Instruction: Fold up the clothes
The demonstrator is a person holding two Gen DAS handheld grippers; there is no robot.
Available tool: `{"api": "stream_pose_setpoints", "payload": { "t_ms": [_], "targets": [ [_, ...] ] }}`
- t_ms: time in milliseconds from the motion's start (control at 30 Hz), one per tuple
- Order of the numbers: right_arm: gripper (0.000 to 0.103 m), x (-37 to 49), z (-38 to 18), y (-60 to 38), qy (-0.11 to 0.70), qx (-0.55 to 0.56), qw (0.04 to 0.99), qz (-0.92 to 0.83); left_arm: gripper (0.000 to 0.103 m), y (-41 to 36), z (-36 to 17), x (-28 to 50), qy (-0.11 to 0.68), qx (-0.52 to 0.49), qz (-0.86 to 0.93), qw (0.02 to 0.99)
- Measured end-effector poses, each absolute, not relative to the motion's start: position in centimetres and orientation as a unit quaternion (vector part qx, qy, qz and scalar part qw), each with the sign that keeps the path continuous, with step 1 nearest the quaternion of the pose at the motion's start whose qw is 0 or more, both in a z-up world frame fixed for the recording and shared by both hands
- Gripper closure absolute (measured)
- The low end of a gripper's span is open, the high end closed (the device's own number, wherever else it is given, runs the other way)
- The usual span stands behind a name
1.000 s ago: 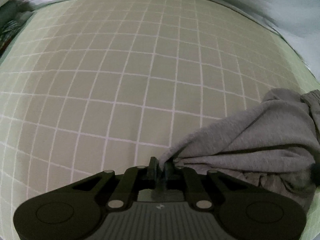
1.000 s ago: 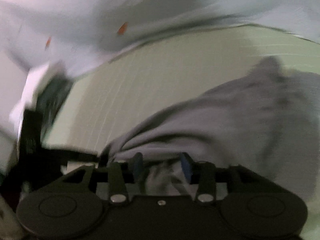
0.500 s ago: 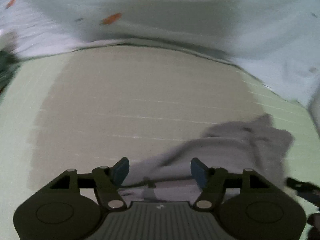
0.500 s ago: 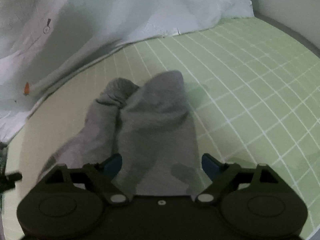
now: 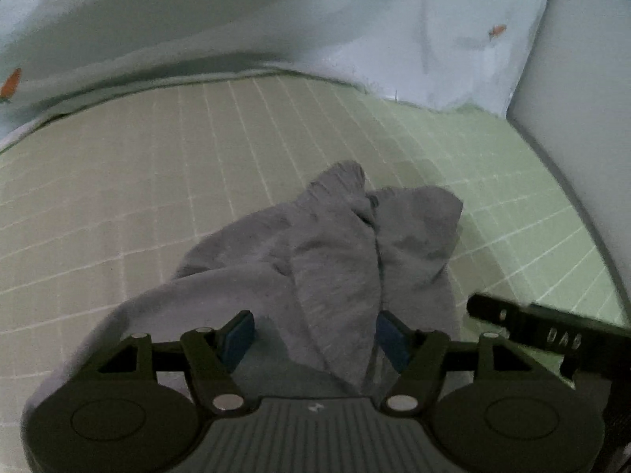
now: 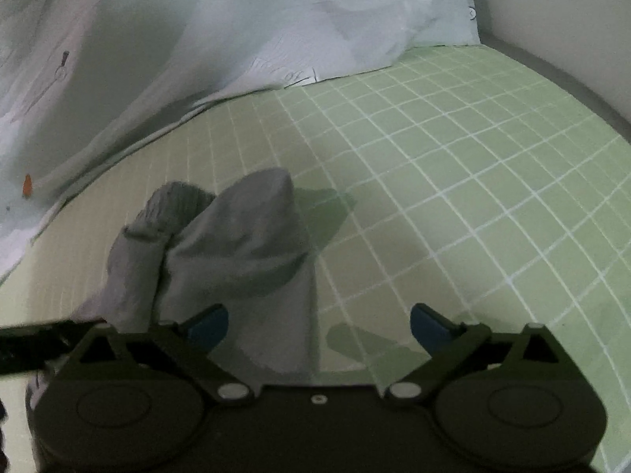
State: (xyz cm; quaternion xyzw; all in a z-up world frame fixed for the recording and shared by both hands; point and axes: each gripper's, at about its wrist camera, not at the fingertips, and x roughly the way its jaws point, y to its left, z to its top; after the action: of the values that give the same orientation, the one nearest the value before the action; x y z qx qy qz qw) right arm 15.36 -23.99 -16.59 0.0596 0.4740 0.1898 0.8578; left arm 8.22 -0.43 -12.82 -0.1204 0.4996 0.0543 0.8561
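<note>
A crumpled grey garment (image 5: 335,244) lies bunched on the green checked sheet (image 5: 157,181), two humps pointing away from me. My left gripper (image 5: 315,335) hovers over its near end. Its jaws are closing a little, with cloth lying between the blue pads (image 5: 238,335), which do not press on it. In the right wrist view the garment (image 6: 236,244) sits left of centre. My right gripper (image 6: 319,325) is opening wide; the garment's right edge lies between its fingers, untouched, with bare sheet (image 6: 473,197) beside it.
A rumpled white blanket (image 5: 276,12) (image 6: 197,39) with small orange marks is heaped along the sheet's far side. A pale wall (image 6: 552,8) borders the right. A black piece of the right tool's frame (image 5: 552,335) juts in at the left view's right edge.
Both grippers have let go of the grey garment and opened. It now lies bunched on the sheet. Both views swung toward the blanket and wall.
</note>
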Motion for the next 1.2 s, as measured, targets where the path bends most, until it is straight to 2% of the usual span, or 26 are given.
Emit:
{"api": "stream_pose_setpoints", "payload": {
  "t_ms": [33,200,267,300,367,400,433,500,533,733,867,900,967,1033,1067,1100,1133,1200],
  "targets": [
    [0.003,15.9,-16.7,-23.8,0.472,0.061,0.858,0.194,0.04,-0.5,-13.2,8.6,0.505,-0.118,0.059,0.853],
    [0.003,19.5,-17.3,-21.7,0.459,0.06,0.856,0.228,0.083,1.4,-15.2,10.0,0.523,-0.135,0.068,0.839],
    [0.005,20.9,-17.5,-20.4,0.462,0.066,0.851,0.242,0.09,2.2,-14.9,10.0,0.521,-0.142,0.071,0.839],
    [0.011,21.6,-17.7,-19.8,0.466,0.071,0.846,0.251,0.092,2.6,-14.8,10.0,0.52,-0.146,0.072,0.839],
    [0.037,22.7,-17.9,-18.8,0.479,0.082,0.831,0.271,0.094,3.6,-13.9,9.5,0.514,-0.142,0.087,0.842],
    [0.063,23.2,-18.0,-18.5,0.486,0.088,0.821,0.285,0.095,4.1,-13.5,9.3,0.509,-0.139,0.097,0.844],
    [0.077,23.5,-18.0,-18.3,0.49,0.096,0.814,0.297,0.095,4.7,-13.0,9.1,0.503,-0.138,0.109,0.846],
    [0.089,23.0,-17.3,-18.3,0.484,0.095,0.815,0.305,0.096,6.3,-12.0,9.3,0.489,-0.14,0.138,0.85],
    [0.091,22.5,-16.9,-18.2,0.476,0.084,0.82,0.307,0.097,7.1,-11.5,9.5,0.482,-0.141,0.153,0.851],
    [0.093,19.3,-14.2,-20.9,0.442,0.062,0.851,0.276,0.098,11.4,-7.6,12.0,0.421,-0.128,0.226,0.869],
    [0.093,17.4,-12.0,-23.8,0.409,0.055,0.882,0.228,0.095,11.9,-5.7,14.2,0.373,-0.161,0.211,0.889],
    [0.092,17.1,-11.6,-24.1,0.402,0.048,0.89,0.21,0.087,11.7,-5.6,14.8,0.369,-0.167,0.206,0.891],
    [0.087,16.8,-11.6,-24.3,0.404,0.021,0.896,0.181,0.08,10.2,-6.1,15.6,0.38,-0.153,0.195,0.891],
    [0.074,16.6,-11.7,-24.3,0.41,-0.009,0.899,0.157,0.072,8.7,-6.5,14.9,0.383,-0.123,0.196,0.894],
    [0.068,16.5,-11.7,-24.3,0.412,-0.023,0.899,0.144,0.057,8.3,-6.7,14.2,0.385,-0.114,0.192,0.896],
    [0.056,16.3,-11.6,-24.3,0.41,-0.029,0.901,0.139,0.044,7.9,-6.8,13.4,0.386,-0.105,0.188,0.897],
    [0.047,16.0,-11.4,-24.4,0.405,-0.027,0.903,0.141,0.038,7.8,-7.2,12.3,0.386,-0.105,0.189,0.897],
    [0.043,15.5,-11.1,-24.1,0.4,-0.025,0.904,0.15,0.034,8.4,-8.1,9.8,0.398,-0.117,0.206,0.886]
  ]
}}
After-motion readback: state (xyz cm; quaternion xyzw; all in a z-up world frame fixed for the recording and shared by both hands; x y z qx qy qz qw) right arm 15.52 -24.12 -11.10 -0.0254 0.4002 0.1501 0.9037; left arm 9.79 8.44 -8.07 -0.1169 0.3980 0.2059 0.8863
